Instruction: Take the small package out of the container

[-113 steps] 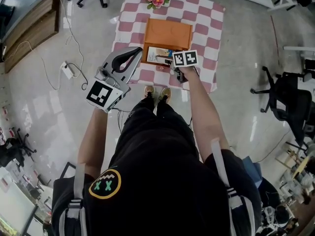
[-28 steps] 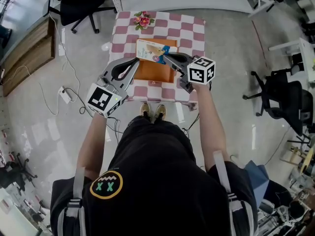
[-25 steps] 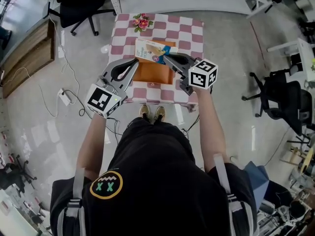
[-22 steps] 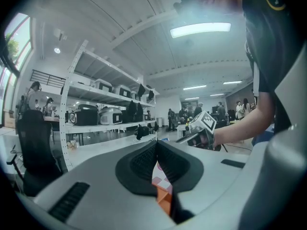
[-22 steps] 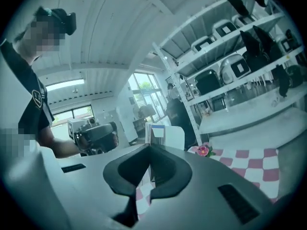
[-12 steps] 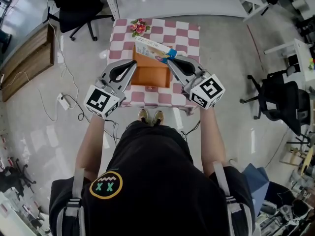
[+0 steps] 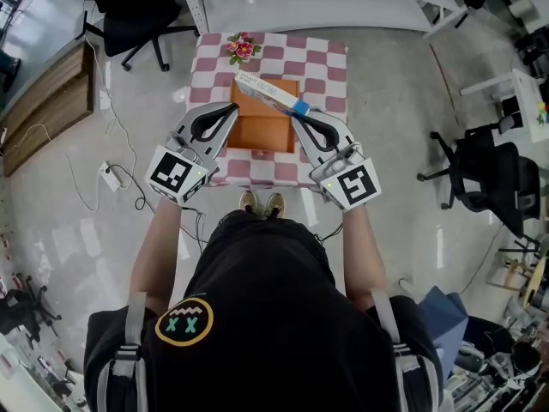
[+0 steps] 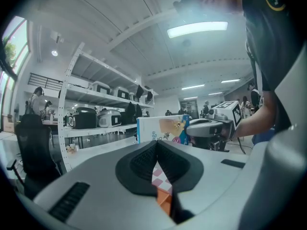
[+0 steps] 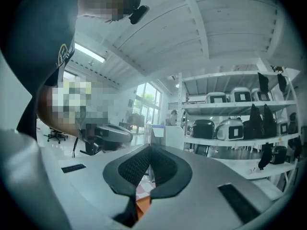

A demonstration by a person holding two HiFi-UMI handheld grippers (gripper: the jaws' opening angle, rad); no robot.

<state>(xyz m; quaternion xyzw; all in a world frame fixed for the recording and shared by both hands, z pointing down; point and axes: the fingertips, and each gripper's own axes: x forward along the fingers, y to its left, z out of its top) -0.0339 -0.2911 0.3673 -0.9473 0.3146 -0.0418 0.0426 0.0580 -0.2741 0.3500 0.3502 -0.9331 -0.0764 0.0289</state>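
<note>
Small package (image 7: 270, 92): it's up and out! A few seconds back it lay down inside the box. Now it hangs in the air over the far rim, tilted, turned from face-up a second ago to nearly edge-on as seen from above.
Right gripper (image 7: 299, 115): clenched hard on the package's blue end. It has carried the package up and swung it round, and the rest sticks out toward the far left.
Container (image 7: 262, 132): the orange box on the checked cloth looks empty inside now, so the lift itself looks done. I'd say only carrying it clear and setting it down remains.
Left gripper (image 7: 232, 108): clamped on nothing and hovering just off the container's left side. From its own camera the package shows well ahead of its tips, apart from them.
Bench (image 7: 333, 57): the container sits about mid-cloth. There are open checks to its right and along the far right, which is the likeliest landing room.
Flowers (image 7: 244, 47): on the far left corner, near the package's free end. A swing that way could clip them.
Near edge: close to the person's shoes (image 7: 260, 202), with only a narrow strip of cloth in front of the container.
Office chair (image 7: 485, 174): well apart on the floor, no bother.
</note>
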